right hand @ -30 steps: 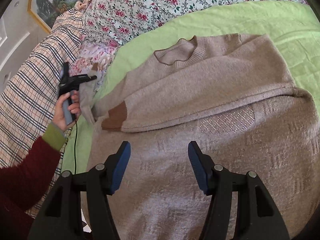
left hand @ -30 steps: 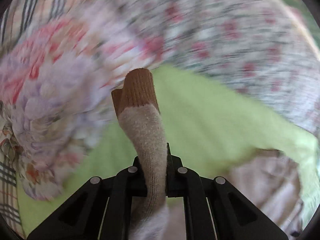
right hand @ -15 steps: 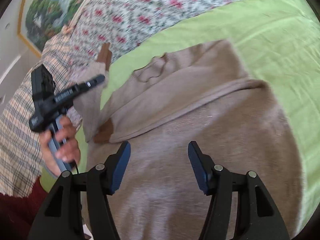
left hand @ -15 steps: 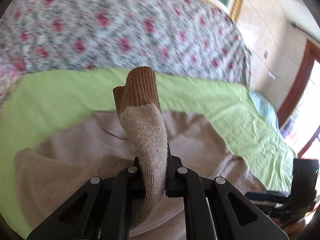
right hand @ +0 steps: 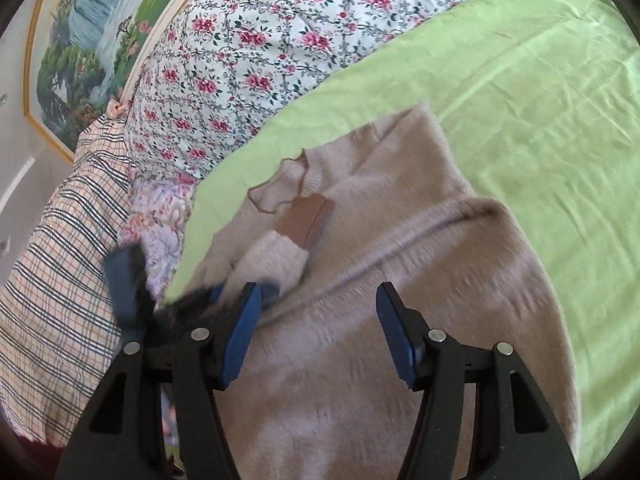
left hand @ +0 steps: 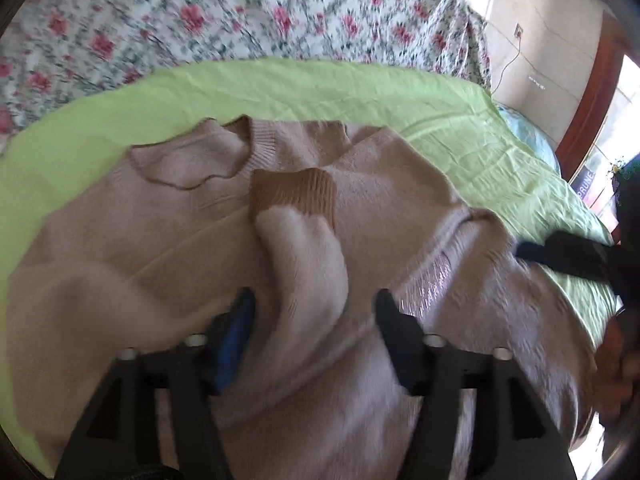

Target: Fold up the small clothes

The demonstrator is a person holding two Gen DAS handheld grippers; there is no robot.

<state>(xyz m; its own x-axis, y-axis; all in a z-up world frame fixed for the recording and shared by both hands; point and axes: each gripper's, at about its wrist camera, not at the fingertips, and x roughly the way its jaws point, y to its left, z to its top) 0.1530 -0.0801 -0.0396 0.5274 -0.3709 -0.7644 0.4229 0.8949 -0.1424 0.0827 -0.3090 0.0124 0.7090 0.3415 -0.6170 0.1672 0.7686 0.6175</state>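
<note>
sleeve (left hand: 304, 256) between opening left tongs (left hand: 312, 320)

Both wrist cams look down close, sharing the sweater (left hand: 168, 240) (right hand: 460, 264).

We lose the sweater's (left hand: 160, 248) hem below the bottom edge in both wrist views, and its lower body smears with motion blur. Behind the right gripper's (right hand: 318, 334) left finger, the left gripper (right hand: 132, 280) is a dark blue streak, its jaws unreadable there. At the left wrist view's right edge, a dark blurred shape (left hand: 568, 256) is probably the right gripper, partly cropped.
</note>
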